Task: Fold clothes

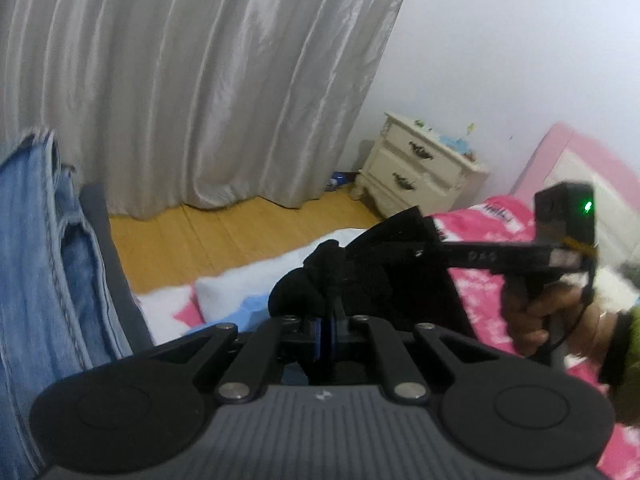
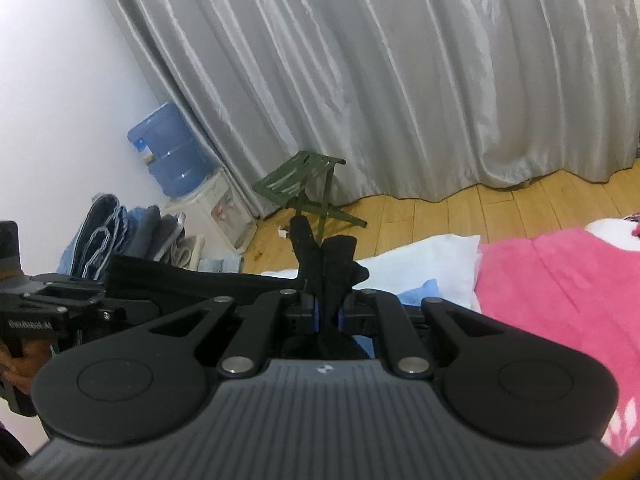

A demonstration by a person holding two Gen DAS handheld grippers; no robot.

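the left gripper (image 1: 329, 330) is pinched tight on a bunched fold of the black garment (image 1: 416, 280), which spreads away from it over the bed (image 1: 492, 304). the right gripper (image 2: 326, 314) is also clamped on the same black cloth, a twisted tuft of it sticking up between its fingers. in the left view the right hand (image 1: 560, 316) holds its handle just beyond the cloth, above the pink blanket (image 2: 560, 288). a stack of folded jeans (image 1: 44, 264) rises close on the left. past the bed lie a wooden floor (image 1: 208, 240), a grey curtain (image 2: 380, 80), a cream nightstand (image 1: 416, 168), a green folding stool (image 2: 308, 188) and a water dispenser (image 2: 188, 176).
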